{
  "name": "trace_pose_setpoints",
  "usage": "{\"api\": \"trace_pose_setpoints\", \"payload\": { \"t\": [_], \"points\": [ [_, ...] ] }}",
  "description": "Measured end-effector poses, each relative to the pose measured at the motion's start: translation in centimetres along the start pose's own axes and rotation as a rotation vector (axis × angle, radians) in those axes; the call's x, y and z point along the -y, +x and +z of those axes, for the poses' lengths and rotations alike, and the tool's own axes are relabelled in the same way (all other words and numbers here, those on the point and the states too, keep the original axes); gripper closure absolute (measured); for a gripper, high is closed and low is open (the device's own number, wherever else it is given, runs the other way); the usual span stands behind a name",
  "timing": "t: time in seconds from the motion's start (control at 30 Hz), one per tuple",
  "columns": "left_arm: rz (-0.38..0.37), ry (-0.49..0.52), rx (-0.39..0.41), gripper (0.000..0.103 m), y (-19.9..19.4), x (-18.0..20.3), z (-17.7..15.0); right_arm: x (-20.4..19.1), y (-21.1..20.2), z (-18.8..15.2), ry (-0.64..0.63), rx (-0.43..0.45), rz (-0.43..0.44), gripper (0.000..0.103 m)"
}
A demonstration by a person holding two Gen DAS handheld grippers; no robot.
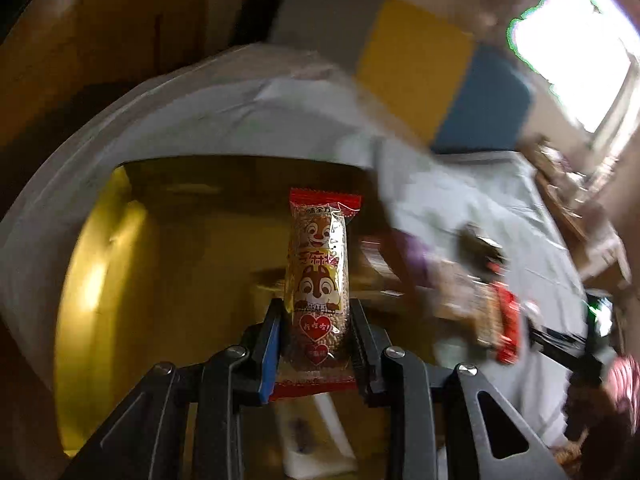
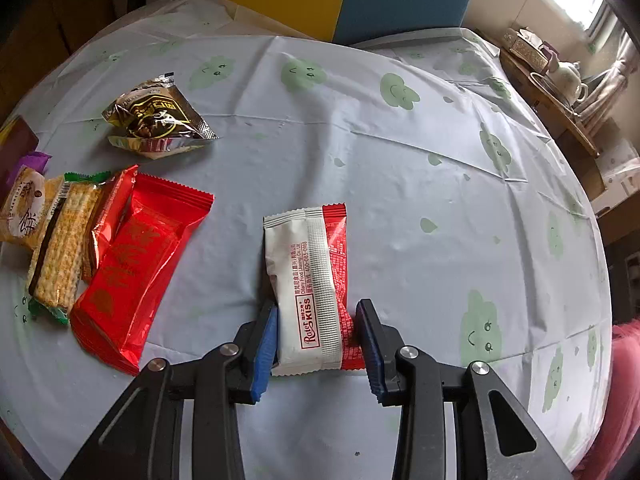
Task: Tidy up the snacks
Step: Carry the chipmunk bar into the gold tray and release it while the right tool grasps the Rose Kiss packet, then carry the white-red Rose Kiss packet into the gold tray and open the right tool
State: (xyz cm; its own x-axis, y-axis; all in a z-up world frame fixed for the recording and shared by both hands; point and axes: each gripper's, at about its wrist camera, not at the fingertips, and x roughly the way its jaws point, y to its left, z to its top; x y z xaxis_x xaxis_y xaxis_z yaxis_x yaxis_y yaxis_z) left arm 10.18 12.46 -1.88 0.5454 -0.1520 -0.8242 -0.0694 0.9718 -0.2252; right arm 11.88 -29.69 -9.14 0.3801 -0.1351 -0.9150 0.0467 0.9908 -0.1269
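The left gripper point(image 1: 314, 344) clamps a chipmunk-print snack bar point(image 1: 318, 280) upright above a yellow box point(image 1: 120, 280). On the desk point(image 2: 400, 140), the right gripper point(image 2: 320, 340) holds a white-and-red wafer packet point(image 2: 310, 284) between its fingers, pads against its sides.

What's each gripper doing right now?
Left gripper: closed on a chipmunk snack pack.
Right gripper: closed on a white and red snack packet.

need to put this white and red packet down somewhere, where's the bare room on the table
The tablecloth is bare from the white and red packet out to the right edge, and across the far middle behind it. The left side is crowded: red wrapper, cracker pack, dark foil bag. A narrow bare strip separates the red wrapper from the packet.
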Motion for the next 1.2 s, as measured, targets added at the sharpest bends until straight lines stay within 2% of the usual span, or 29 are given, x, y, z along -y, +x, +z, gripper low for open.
{"api": "trace_pose_setpoints", "payload": {
  "t": [0.1,0.27,0.3,0.37,0.6,0.77,0.97,1.2],
  "points": [
    [0.071,0.008,-0.030,0.072,2.1,-1.4,1.1,-0.1,-0.1,0.0,-0.002,0.001,-0.003,0.065],
    [0.145,0.102,-0.057,0.070,5.6,-1.4,3.1,0.0,-0.1,0.0,-0.001,0.001,-0.001,0.064],
    [0.160,0.082,-0.069,0.069,6.3,-1.6,3.3,0.0,-0.1,0.0,-0.001,0.001,-0.001,0.064],
    [0.143,0.046,-0.076,0.065,6.5,-1.6,3.3,0.0,-0.1,0.0,0.000,0.001,-0.001,0.064],
    [0.186,-0.031,0.024,0.065,2.8,-1.0,0.8,0.1,0.0,0.0,-0.008,0.000,-0.005,0.064],
    [0.174,0.005,0.102,0.065,-0.4,0.8,-1.4,-0.1,-0.1,-0.1,-0.023,0.005,-0.018,0.064],
    [0.141,0.067,0.125,0.065,-2.1,3.5,-4.2,-0.7,-0.4,-0.3,-0.054,0.020,-0.046,0.064],
    [0.129,0.073,0.125,0.065,-3.0,4.1,-6.3,-0.9,-0.7,-0.4,-0.056,0.020,-0.052,0.064]
  ]
}}
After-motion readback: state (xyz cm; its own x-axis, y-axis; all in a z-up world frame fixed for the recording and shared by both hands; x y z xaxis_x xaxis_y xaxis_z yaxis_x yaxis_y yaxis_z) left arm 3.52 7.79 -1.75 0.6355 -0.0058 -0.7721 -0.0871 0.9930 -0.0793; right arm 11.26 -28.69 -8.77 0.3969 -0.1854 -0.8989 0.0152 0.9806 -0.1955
